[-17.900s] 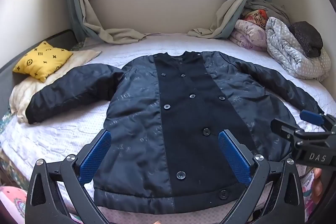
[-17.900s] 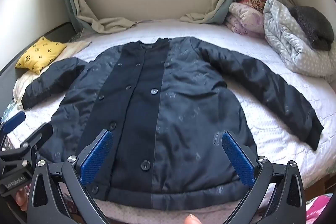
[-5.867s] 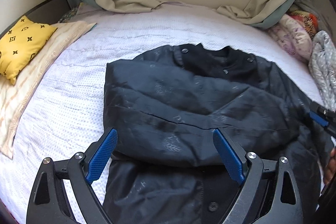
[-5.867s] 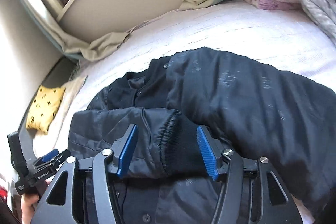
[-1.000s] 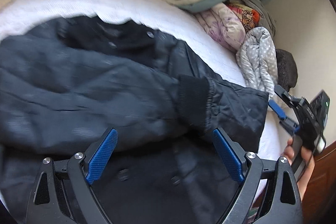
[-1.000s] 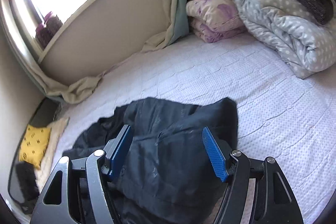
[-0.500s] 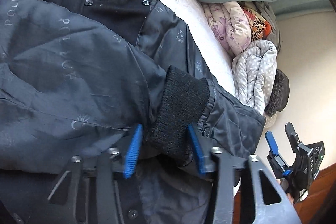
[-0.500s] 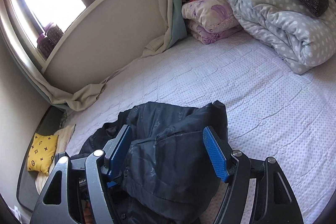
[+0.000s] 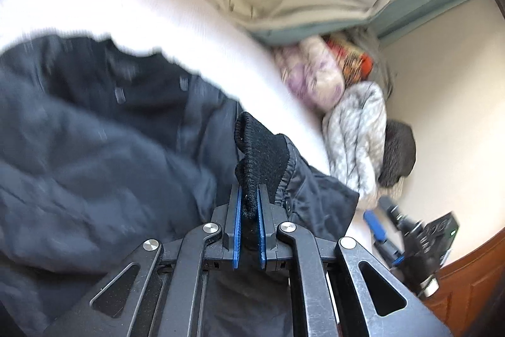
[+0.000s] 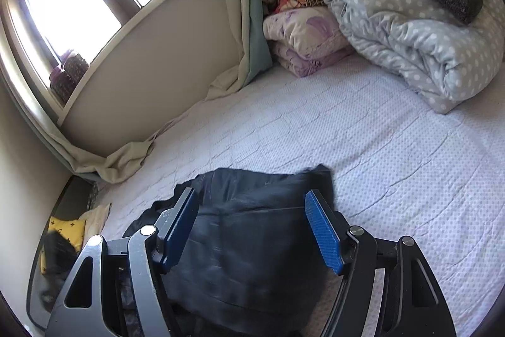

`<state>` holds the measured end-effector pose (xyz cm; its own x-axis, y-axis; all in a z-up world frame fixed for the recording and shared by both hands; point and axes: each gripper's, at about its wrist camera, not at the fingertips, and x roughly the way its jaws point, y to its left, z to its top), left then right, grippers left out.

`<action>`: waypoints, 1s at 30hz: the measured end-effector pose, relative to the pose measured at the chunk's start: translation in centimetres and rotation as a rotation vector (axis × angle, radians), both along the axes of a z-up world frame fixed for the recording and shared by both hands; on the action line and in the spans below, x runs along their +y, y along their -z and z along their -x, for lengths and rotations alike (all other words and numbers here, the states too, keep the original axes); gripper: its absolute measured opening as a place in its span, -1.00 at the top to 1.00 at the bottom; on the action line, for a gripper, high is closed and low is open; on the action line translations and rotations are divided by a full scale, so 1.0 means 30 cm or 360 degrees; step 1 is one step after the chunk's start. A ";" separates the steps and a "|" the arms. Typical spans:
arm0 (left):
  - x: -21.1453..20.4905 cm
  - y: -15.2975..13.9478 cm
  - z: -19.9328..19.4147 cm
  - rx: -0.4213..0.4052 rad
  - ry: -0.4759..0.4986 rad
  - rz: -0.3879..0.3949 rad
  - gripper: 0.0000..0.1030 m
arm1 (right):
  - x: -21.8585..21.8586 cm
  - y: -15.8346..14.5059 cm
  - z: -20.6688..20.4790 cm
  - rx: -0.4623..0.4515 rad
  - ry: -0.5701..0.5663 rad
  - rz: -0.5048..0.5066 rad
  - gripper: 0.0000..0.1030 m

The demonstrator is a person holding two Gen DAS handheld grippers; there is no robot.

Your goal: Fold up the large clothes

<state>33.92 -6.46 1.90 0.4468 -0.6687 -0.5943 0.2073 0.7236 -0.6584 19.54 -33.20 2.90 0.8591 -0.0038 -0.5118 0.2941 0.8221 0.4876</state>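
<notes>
While left gripper [image 9: 249, 207] pinches knit cuff [image 9: 262, 153], blurred jacket [image 10: 249, 229]; right gripper [image 10: 252, 229] fingers wide.

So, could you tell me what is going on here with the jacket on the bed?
A person holding a gripper in each hand is folding a dark jacket on the bed. The left gripper has just closed on the knitted cuff of one sleeve and holds it pinched. The right gripper is open above the jacket's edge, holding nothing. The fold is not yet finished.
</notes>
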 end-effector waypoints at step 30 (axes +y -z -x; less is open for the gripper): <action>0.545 0.174 0.189 0.0133 -0.0454 -0.0578 0.51 | 0.221 0.145 -0.158 0.0322 -0.0354 0.0169 -0.33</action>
